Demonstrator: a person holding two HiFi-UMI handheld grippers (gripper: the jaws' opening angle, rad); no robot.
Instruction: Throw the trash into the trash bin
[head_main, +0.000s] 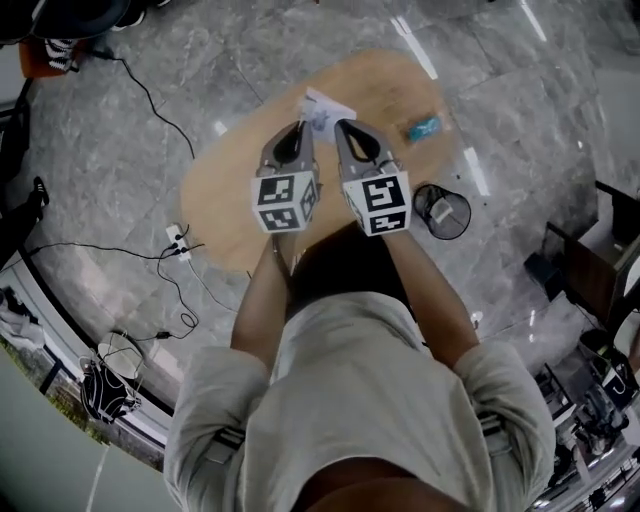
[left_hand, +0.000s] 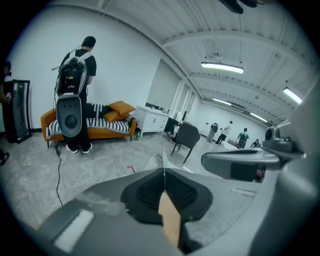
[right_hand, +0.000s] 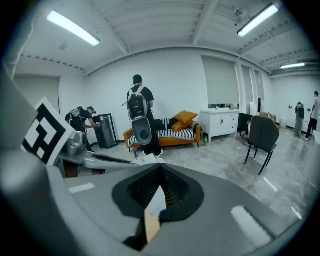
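Carrying step. Left gripper and right gripper are both clamped on one white paper sheet, held left of and beyond the trash bin. A blue scrap lies just beyond the bin. Next, probably: swing the sheet over the bin mouth, then let go with both.

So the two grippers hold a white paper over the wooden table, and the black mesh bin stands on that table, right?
No: the head view shows the black mesh bin on the grey floor beside the wooden table, not on it. The white paper is held as said.
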